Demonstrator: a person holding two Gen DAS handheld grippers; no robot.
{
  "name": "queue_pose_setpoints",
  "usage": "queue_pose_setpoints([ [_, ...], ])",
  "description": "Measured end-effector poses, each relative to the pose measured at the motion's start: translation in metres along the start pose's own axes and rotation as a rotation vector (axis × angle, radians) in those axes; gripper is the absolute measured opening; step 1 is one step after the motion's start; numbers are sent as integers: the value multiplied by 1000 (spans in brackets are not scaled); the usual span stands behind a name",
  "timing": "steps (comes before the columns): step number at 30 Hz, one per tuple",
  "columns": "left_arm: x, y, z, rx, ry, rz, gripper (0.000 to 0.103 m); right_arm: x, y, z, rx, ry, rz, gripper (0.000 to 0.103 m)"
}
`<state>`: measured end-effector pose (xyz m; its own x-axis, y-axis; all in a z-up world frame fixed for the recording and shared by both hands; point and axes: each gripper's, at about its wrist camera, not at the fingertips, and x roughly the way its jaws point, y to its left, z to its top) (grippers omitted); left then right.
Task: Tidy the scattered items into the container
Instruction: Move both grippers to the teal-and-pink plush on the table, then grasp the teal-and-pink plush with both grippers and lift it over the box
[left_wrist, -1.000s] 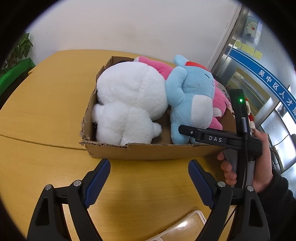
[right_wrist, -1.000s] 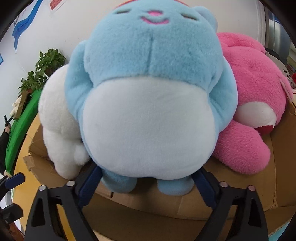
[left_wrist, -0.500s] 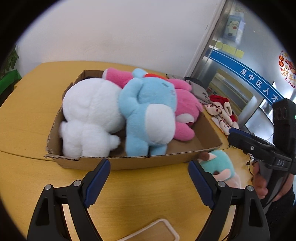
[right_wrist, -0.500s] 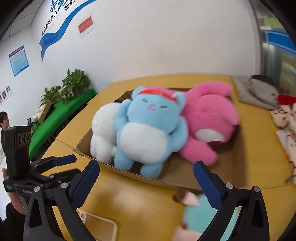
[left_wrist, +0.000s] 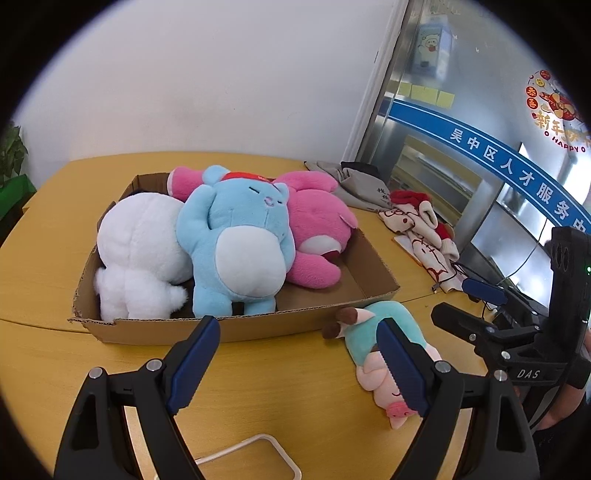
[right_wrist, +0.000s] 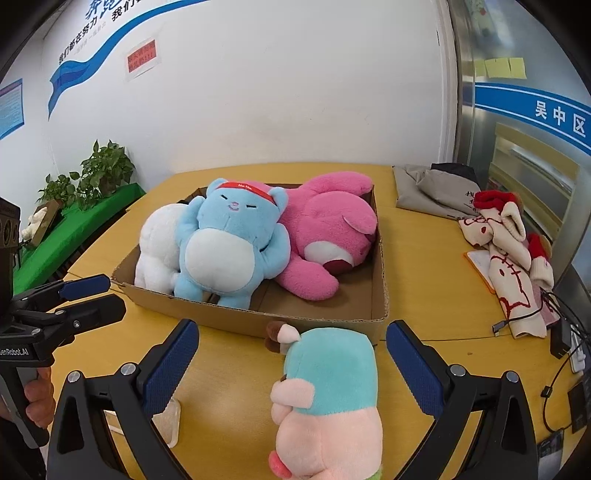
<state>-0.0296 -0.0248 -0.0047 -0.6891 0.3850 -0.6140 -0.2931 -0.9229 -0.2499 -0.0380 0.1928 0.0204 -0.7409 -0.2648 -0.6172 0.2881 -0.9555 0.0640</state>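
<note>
A shallow cardboard box on the wooden table holds a white plush, a blue plush and a pink plush. A small teal-and-pink pig plush lies on the table outside the box's near right corner. My right gripper is open, its fingers either side of the pig plush without touching it. My left gripper is open and empty in front of the box.
A grey cloth bag and red-and-cream knitted items lie right of the box, with cables beyond. A clear tray sits at the near table edge. Potted plants stand far left.
The right gripper let go of the blue plush in the box, drew back and now straddles the pig plush. The left gripper has swung right and back.
</note>
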Motion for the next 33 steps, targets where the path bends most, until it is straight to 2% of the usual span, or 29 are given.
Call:
queue_pose_setpoints([
  [6,-2,-10,-6,-6,14,-6,88,-6,-29,-20,41,11,-5,103],
  [10,8,-18,-11,-11,50,-39,88,9,-64,-49,113,111,-17,103],
  [13,20,-24,-13,-22,73,-77,88,28,-71,-73,128,194,6,103],
  [15,30,-28,-15,-32,106,-113,88,40,-70,-87,144,232,54,103],
  [19,54,-34,-17,-56,166,-177,88,56,-61,-101,199,256,198,101],
  [22,76,-37,-19,-70,223,-233,88,63,-42,-109,182,279,286,93],
  [25,106,-41,-23,-76,288,-263,88,71,-20,-121,159,315,336,87],
  [26,116,-43,-26,-74,314,-258,88,73,-12,-127,147,329,343,86],
  [28,130,-47,-32,-42,327,-200,90,74,-1,-133,116,333,316,82],
  [33,139,-40,-33,-83,337,-237,87,63,6,-132,77,298,268,75],
])
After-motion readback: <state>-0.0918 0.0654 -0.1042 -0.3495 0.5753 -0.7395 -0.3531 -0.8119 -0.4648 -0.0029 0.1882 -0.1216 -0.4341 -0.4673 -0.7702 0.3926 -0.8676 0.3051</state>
